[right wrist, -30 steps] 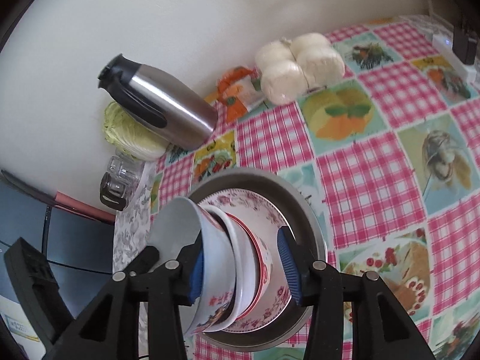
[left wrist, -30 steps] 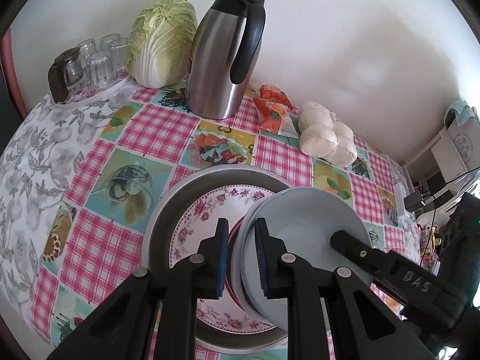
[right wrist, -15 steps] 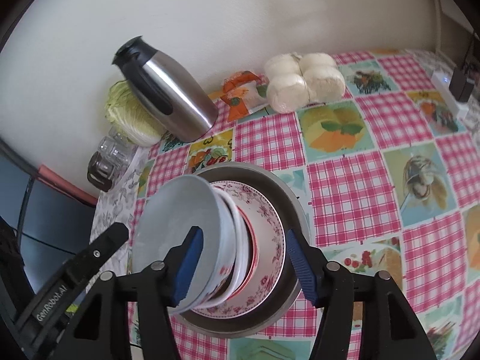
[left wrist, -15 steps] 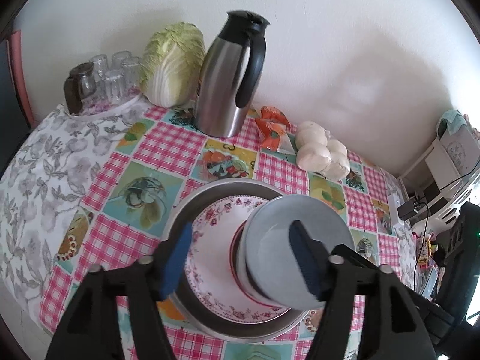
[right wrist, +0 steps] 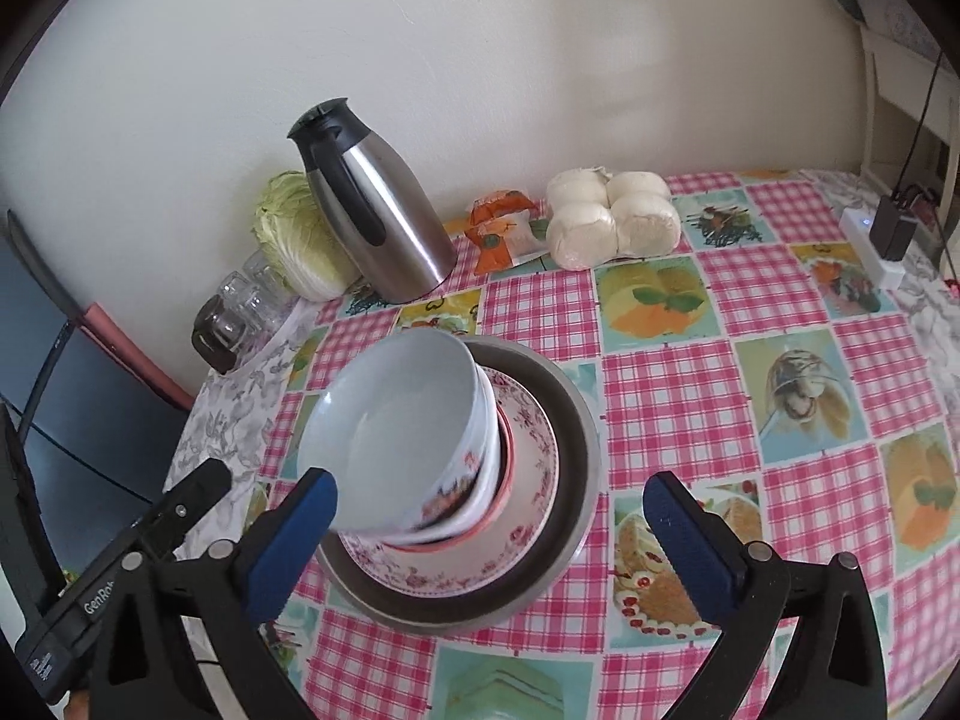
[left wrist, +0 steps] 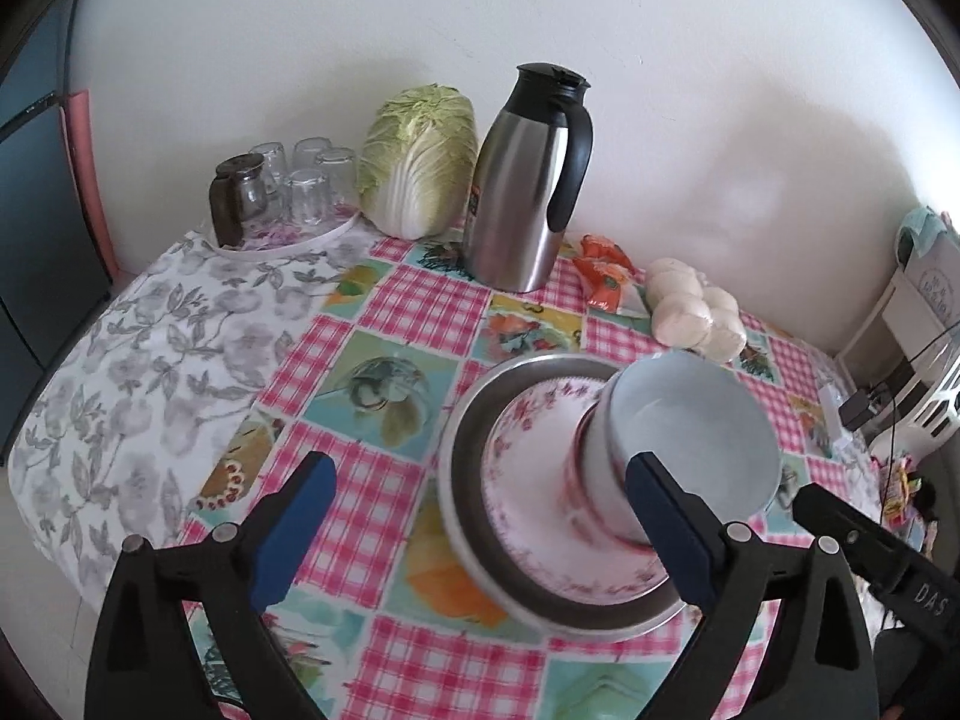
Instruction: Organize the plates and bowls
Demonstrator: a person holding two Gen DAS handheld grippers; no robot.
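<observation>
Stacked bowls [right wrist: 414, 438] on floral plate [right wrist: 528, 480] inside metal pan [right wrist: 576, 420], mid-table [right wrist: 660, 420] toward near edge. Left gripper [left wrist: 480, 525] and right gripper [right wrist: 489, 534] opening, jaws spread wide, gripping nothing.

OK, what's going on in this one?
A person with two handheld grippers is stacking dishes. Nested bowls sit on a floral plate inside a metal pan on the checked tablecloth. Both the left gripper and right gripper are opening, gripping nothing; the stack stands alone.
</observation>
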